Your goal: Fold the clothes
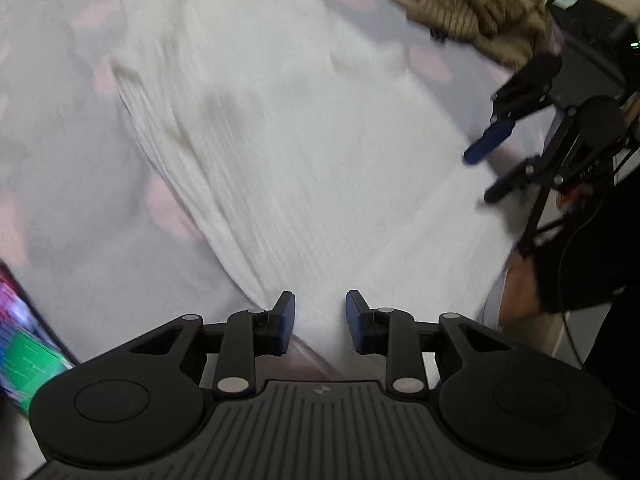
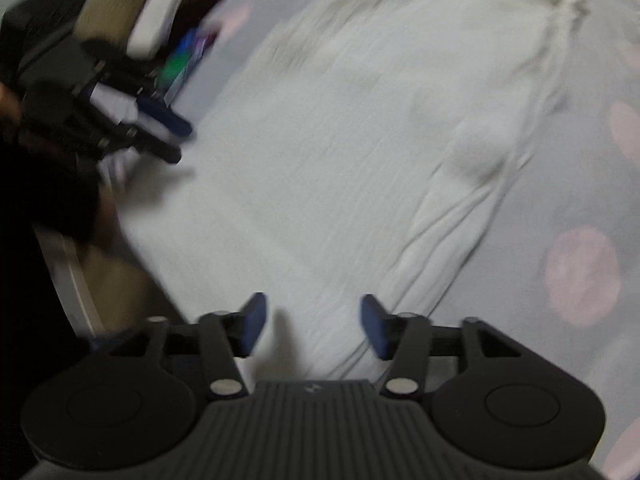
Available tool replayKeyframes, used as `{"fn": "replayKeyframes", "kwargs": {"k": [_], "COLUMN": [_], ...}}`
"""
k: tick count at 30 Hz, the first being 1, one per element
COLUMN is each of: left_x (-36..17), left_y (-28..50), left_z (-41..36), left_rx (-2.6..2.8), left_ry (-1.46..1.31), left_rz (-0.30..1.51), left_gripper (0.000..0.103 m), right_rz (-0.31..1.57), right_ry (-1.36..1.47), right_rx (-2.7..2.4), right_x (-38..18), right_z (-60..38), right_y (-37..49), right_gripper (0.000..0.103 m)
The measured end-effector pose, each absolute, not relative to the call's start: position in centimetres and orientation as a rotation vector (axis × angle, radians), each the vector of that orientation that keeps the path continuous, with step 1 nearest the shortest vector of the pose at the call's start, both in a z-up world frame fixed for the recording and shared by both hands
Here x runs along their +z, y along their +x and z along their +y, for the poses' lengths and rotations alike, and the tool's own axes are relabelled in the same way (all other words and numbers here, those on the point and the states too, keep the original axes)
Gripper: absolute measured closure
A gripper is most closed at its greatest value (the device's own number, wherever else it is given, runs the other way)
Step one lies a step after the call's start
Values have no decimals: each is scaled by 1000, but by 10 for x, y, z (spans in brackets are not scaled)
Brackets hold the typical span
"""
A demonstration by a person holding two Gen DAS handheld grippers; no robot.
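Note:
A white ribbed garment (image 1: 288, 152) lies spread on a pale sheet with pink dots (image 1: 64, 152). My left gripper (image 1: 320, 320) is open and empty, its blue pads just above the garment's near edge. My right gripper (image 1: 480, 176) shows at the right of the left wrist view, open over the garment's right edge. In the right wrist view the garment (image 2: 340, 140) fills the middle, with a folded sleeve (image 2: 452, 216) at the right. My right gripper (image 2: 312, 324) is open and empty over its near edge. My left gripper (image 2: 176, 140) shows at the left, open.
A tan knitted garment (image 1: 476, 12) lies bunched at the far right of the bed. A colourful box (image 1: 24, 344) sits at the lower left edge. A black device (image 1: 588, 24) stands at the upper right. Both views are motion-blurred.

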State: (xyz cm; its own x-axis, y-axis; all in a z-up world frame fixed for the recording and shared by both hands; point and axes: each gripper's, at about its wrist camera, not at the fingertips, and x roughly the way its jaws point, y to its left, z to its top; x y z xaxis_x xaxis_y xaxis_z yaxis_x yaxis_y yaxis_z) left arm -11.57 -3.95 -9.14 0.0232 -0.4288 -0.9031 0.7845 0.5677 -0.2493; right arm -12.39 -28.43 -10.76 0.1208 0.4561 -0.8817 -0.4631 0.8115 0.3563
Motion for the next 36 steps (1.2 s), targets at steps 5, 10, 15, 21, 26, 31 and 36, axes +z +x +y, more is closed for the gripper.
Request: {"fn": "replayKeyframes", "kwargs": {"k": [5, 10, 15, 21, 26, 31, 36], "left_x": [-35, -33, -63, -93, -116, -132, -147], "left_y": [-51, 46, 112, 170, 214, 251, 275], "left_z": [-45, -68, -99, -108, -113, -110, -115], "left_rx": [-938, -894, -842, -819, -802, -824, -854], "left_ry": [294, 142, 95, 23, -15, -99, -142], "left_rz": [1092, 1052, 1080, 1074, 1088, 1119, 1138], "left_gripper": [56, 51, 50, 48, 48, 48, 46], "right_rz": [1175, 1099, 1062, 1025, 991, 969, 981], "right_ry": [106, 178, 254, 349, 437, 521, 575], "right_rx": [545, 443, 363, 311, 275, 284, 318], "right_x": [-74, -66, -80, -101, -118, -132, -158], "right_z": [-309, -328, -349, -375, -397, -414, -416], "right_y": [-60, 11, 78, 149, 191, 226, 254], "right_gripper": [41, 37, 30, 27, 27, 26, 26]}}
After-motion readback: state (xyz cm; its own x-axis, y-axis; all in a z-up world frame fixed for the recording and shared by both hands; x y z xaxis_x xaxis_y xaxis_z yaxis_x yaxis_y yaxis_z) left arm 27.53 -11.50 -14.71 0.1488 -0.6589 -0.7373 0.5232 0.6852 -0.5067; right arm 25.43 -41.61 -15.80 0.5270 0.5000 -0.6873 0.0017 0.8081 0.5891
